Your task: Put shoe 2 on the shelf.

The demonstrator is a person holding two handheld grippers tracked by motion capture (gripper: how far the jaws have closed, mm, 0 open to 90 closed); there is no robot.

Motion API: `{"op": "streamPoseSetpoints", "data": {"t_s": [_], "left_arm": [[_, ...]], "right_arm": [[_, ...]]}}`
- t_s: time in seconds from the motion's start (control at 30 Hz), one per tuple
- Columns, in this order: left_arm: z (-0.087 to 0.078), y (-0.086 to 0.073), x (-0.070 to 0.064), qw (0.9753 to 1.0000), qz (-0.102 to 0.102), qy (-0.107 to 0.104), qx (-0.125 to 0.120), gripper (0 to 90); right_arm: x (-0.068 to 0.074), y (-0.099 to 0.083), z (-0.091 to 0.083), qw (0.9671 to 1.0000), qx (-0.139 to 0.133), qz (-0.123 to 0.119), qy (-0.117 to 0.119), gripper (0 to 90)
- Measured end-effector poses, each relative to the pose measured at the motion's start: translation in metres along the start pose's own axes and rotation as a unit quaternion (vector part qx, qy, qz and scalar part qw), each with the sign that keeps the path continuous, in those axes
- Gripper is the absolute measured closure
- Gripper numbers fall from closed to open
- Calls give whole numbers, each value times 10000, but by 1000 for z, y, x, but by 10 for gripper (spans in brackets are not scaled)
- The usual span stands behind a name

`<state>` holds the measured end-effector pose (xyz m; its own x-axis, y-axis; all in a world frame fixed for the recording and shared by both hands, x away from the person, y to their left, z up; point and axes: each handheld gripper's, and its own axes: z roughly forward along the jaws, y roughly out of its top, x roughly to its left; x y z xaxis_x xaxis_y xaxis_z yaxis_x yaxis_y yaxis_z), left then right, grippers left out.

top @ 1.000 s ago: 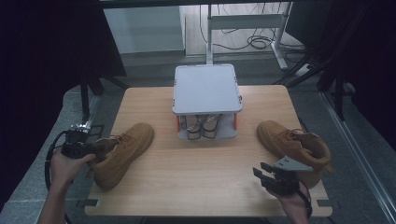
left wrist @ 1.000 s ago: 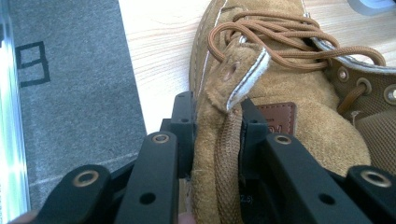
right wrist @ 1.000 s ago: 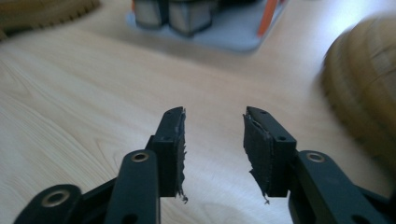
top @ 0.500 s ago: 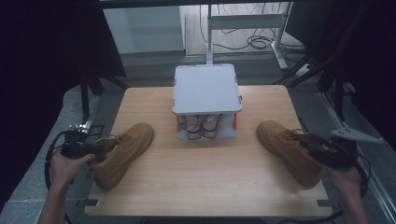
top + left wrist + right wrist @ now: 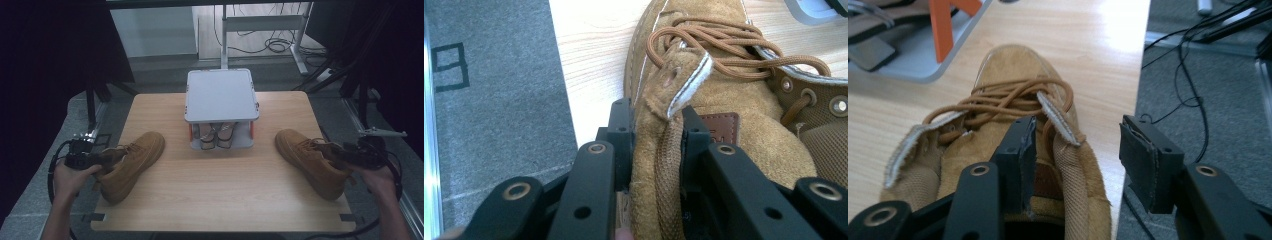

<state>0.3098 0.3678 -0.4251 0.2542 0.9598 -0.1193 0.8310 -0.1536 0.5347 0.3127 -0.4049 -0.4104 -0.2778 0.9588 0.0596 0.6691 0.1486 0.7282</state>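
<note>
— Where are your tongs right now?

— My left tongs (image 5: 656, 150) are clamped tight on the heel collar of the left boot (image 5: 129, 164), pinching the suede and its woven pull tab between the jaws. That boot lies near the table's (image 5: 225, 200) left edge, toe angled toward the middle. My right tongs (image 5: 1075, 150) stand wide apart at the right boot (image 5: 312, 161): one jaw sits inside the collar, the other hangs outside over the floor, gripping nothing.

— What's around the boots?

— Between them, at the back of the table, stands a small grey rack (image 5: 221, 94) with a flat white top and orange posts. A pair of shoes (image 5: 216, 135) sits tucked beneath that top. Both boots are well apart from it. Past the right boot's outer side the table ends, and black cables (image 5: 1193, 70) lie on the grey floor there. A metal frame (image 5: 260, 30) stands on the floor beyond the table.

— Anything in the way?

— The loose brown laces (image 5: 724, 47) are bunched across the left boot's tongue, just ahead of my jaws.

— Any writing?

— A brown leather patch (image 5: 720, 127) on the left boot's tongue bears a stamp, too dim to read. On the floor beside it there's a black taped square (image 5: 449, 67).
</note>
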Motion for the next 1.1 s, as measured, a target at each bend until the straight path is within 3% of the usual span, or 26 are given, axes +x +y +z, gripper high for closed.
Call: {"op": "streamPoseSetpoints", "data": {"t_s": [0.2,0.6,0.8,0.9,1.1], "left_arm": [[0,0,1,10000,-24,-35,-29,734],[0,-1,1,9999,-42,-100,-67,713],[1,1,1,10000,-37,-59,-40,686],[3,3,2,9999,-76,-86,-1,694],[6,4,-2,10000,-43,85,25,757]], "right_arm": [[-1,0,12,9994,305,-116,69,538],[-3,-2,18,9995,242,-36,222,678],[-1,0,27,9987,504,-77,87,708],[0,1,27,9986,524,-76,24,735],[1,0,27,9989,469,-8,-32,772]]}}
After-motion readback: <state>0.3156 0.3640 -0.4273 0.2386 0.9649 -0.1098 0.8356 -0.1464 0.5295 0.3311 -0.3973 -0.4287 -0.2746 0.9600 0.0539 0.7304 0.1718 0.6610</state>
